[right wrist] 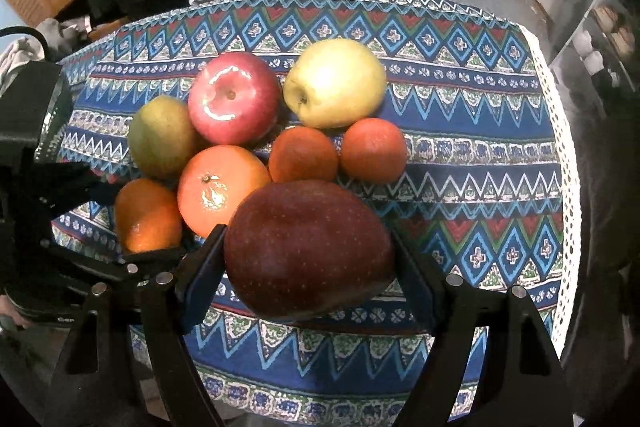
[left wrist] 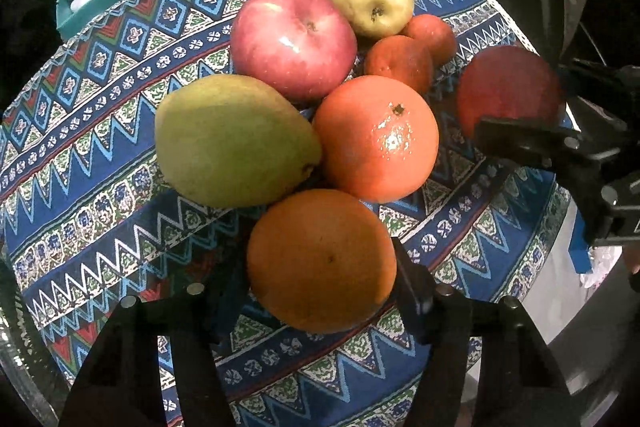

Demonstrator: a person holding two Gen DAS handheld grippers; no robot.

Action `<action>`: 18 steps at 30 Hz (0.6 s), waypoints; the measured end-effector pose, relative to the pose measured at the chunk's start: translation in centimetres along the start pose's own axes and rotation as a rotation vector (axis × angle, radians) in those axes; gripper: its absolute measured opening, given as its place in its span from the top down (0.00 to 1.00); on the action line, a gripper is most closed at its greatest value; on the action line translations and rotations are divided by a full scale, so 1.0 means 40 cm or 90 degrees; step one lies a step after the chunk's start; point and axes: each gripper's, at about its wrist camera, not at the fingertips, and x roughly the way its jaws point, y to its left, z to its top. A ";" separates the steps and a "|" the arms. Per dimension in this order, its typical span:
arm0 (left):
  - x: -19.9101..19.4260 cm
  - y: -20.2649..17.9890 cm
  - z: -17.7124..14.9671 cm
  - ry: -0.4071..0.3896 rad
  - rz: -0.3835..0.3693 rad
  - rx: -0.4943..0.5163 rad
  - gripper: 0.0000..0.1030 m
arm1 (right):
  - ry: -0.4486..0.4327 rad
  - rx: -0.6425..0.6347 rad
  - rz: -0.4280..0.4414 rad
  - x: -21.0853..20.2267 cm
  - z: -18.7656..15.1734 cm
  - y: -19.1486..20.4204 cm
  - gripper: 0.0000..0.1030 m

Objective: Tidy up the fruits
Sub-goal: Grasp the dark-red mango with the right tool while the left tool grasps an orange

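Presently, the left gripper (left wrist: 320, 291) is closed on an orange (left wrist: 322, 261) at the near edge of the fruit cluster on the patterned tablecloth (right wrist: 480, 155), while the right gripper (right wrist: 308, 263) clamps a dark red apple (right wrist: 308, 253) across its widest girth, both fruits judged firm, moderately heavy, smooth-skinned and liable to bruise or slip if over-squeezed.

Both fisheye views are lit from overhead, moderately bright at centre and falling to black vignette at the rounded corners. Glare spots sit on the pink apple (left wrist: 294, 41), a curved ring of it in the right wrist view, and on the glossy orange (left wrist: 376, 139) ahead of the left jaws. Fruit cast soft shadows on the patterned tablecloth (right wrist: 460, 155). Edges bend strongly; the background is soft and slightly blurred.
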 end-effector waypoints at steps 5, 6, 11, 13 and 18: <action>-0.020 0.017 -0.022 -0.014 0.003 -0.005 0.37 | -0.011 -0.004 -0.004 -0.013 0.005 0.010 0.23; -0.027 0.021 -0.026 -0.020 0.005 -0.005 0.37 | -0.014 -0.005 -0.004 -0.016 0.007 0.011 0.23; -0.075 0.036 -0.047 -0.047 0.008 -0.006 0.37 | -0.039 -0.008 -0.005 -0.043 0.017 0.023 0.23; -0.094 0.040 -0.052 -0.058 0.014 -0.007 0.37 | -0.051 -0.008 -0.004 -0.059 0.021 0.030 0.23; -0.154 0.073 -0.075 -0.081 0.017 -0.026 0.37 | -0.084 -0.013 0.001 -0.103 0.037 0.051 0.23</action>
